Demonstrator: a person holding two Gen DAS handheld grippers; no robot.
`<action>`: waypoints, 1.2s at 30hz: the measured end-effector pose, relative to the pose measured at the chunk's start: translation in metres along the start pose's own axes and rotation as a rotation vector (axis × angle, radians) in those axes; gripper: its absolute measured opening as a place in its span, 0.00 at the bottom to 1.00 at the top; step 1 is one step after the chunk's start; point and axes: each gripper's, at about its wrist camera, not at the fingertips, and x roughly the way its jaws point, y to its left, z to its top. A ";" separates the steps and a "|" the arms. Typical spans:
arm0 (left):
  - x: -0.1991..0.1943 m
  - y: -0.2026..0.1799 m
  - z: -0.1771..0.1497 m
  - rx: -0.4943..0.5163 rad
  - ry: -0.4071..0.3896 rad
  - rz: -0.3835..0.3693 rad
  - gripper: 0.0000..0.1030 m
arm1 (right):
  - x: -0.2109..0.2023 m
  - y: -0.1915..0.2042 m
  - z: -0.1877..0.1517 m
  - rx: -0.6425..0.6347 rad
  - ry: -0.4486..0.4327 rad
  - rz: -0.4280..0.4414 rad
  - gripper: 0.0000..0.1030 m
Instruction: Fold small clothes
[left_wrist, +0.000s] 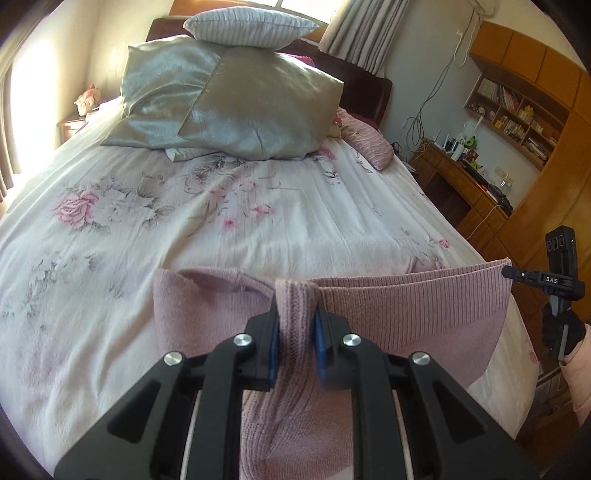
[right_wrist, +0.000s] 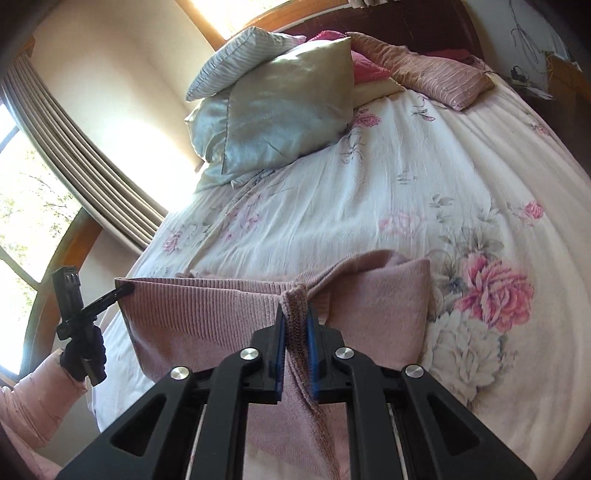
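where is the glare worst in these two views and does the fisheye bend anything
Left wrist view: sunlight blows out the wall at the left edge, while the pink knit garment in the left gripper stays clear. Right wrist view: the window at left is overexposed, and the bed bulges round under fisheye distortion; the right gripper stays sharp.

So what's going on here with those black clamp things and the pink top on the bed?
A person is folding a small pink knit garment over a bed with a floral bedspread. Each hand holds a black gripper, and both are shut on the ribbed edge: the left gripper pinches a bunch of it, the right gripper another, stretching the edge between them. The lower part hangs toward the cameras. No fold is laid down yet.
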 end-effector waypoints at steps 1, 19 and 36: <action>0.011 0.003 0.006 -0.001 0.005 0.012 0.13 | 0.010 -0.003 0.010 0.003 0.005 -0.011 0.10; 0.075 0.069 -0.027 -0.147 0.205 0.179 0.44 | 0.105 -0.056 -0.015 0.099 0.206 -0.180 0.47; 0.018 0.054 -0.145 -0.350 0.366 0.069 0.07 | 0.053 -0.058 -0.149 0.306 0.297 -0.040 0.09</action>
